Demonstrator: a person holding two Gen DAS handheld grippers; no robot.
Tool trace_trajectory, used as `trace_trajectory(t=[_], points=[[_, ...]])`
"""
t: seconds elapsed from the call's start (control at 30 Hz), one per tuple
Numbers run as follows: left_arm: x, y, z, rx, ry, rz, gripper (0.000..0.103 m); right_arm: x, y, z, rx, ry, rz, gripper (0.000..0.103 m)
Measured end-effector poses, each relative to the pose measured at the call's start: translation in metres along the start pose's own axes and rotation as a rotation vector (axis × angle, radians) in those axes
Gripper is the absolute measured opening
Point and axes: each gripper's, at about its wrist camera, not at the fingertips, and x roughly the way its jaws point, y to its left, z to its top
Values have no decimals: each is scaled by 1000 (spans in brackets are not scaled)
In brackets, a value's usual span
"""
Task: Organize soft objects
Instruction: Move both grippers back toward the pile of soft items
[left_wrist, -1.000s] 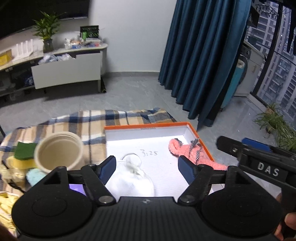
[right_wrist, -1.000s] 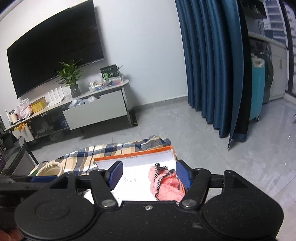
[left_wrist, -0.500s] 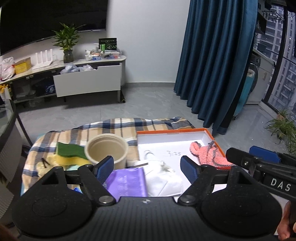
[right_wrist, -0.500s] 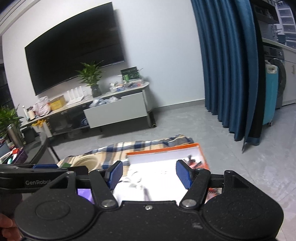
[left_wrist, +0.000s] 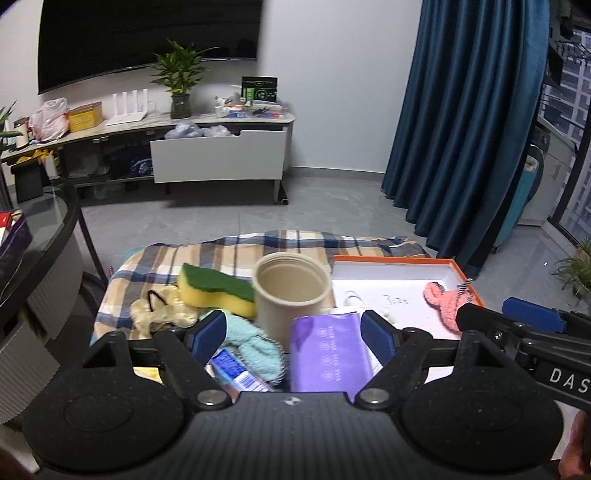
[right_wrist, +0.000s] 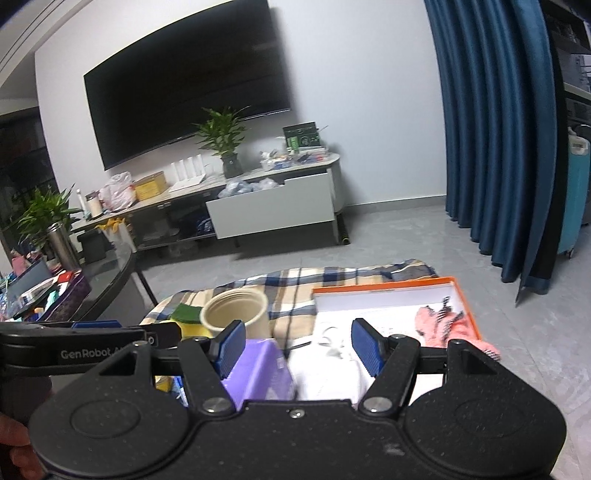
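An orange-rimmed white box (left_wrist: 402, 260) (right_wrist: 384, 286) lies on a plaid blanket (left_wrist: 221, 254). It holds a pink knit item (left_wrist: 445, 302) (right_wrist: 439, 325) and a white mask (right_wrist: 325, 365). Left of the box lie a yellow-green sponge (left_wrist: 214, 288), a cream scrunchie (left_wrist: 159, 314), a teal cloth (left_wrist: 251, 345), a purple pack (left_wrist: 327, 354) (right_wrist: 255, 373) and a blue packet (left_wrist: 240, 376). My left gripper (left_wrist: 293, 330) is open and empty above the purple pack. My right gripper (right_wrist: 297, 345) is open and empty above the box's left edge.
A beige paper cup (left_wrist: 291, 291) (right_wrist: 236, 308) stands upright between the sponge and the box. A dark glass table (left_wrist: 33, 258) is at the left. A TV stand (left_wrist: 218, 155) and blue curtains (left_wrist: 461, 129) are behind, across grey floor.
Both grippers have swung left and pulled back from the box. The cup, sponge, purple pack and teal cloth have come into the left wrist view. Both stay open.
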Motion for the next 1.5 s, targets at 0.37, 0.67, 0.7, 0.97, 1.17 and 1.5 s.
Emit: trace_trajectory(t=[0.37, 0.67, 0.7, 0.97, 1.17, 1.5], points=[[-13, 29, -10, -47, -9, 29, 82, 9, 33, -9, -36, 30, 49, 77], [-27, 59, -21, -94, -20, 46, 82, 13, 57, -20, -65, 51, 107, 77], [-28, 63, -23, -103, -16, 49, 82, 14, 59, -21, -69, 55, 111, 77], [-32, 96, -34, -160, 8, 92, 82, 20, 75, -30, -94, 85, 136, 77], [-32, 119, -43, -191, 29, 140, 82, 20, 83, -36, -118, 92, 160, 77], [-19, 140, -71, -208, 100, 146, 82, 12, 103, -58, -172, 119, 265, 77]])
